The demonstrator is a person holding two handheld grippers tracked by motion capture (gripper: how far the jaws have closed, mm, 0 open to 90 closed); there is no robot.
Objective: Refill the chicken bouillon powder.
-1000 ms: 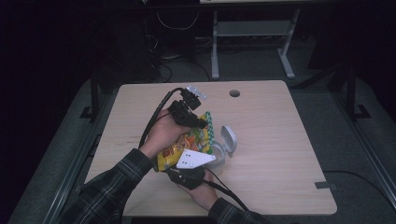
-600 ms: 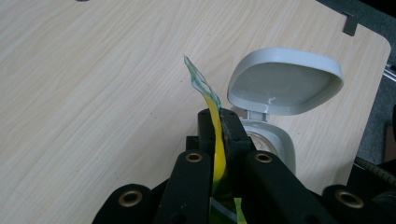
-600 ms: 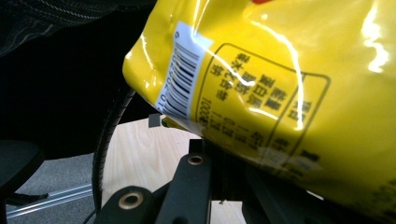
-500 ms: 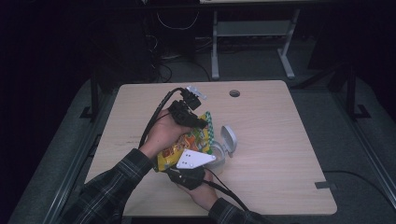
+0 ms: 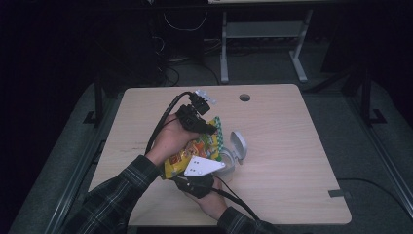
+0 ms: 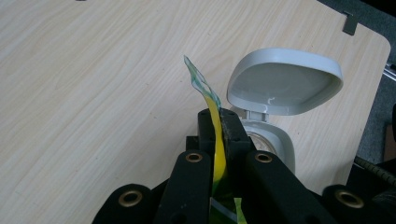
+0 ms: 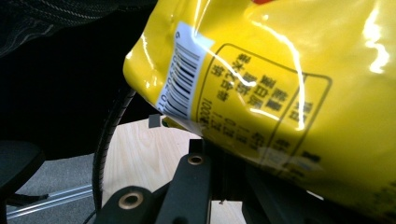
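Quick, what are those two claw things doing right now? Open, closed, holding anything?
Left gripper: closed, fingers pinching the top edge of the yellow snack bag.
Right gripper: closed on the same bag's lower end.

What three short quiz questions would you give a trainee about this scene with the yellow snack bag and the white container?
1. True or false: the lid of the white container is shut.
2. What does the left gripper hold between its jaws?
   A. a cable  B. the edge of the yellow bag  C. the lid
3. Fill in: in the right gripper view, the white label on the yellow bag carries a printed ____.

Key
1. False: the lid stands hinged open.
2. B: the jaws are closed on the bag's thin edge, beside the container.
3. barcode.
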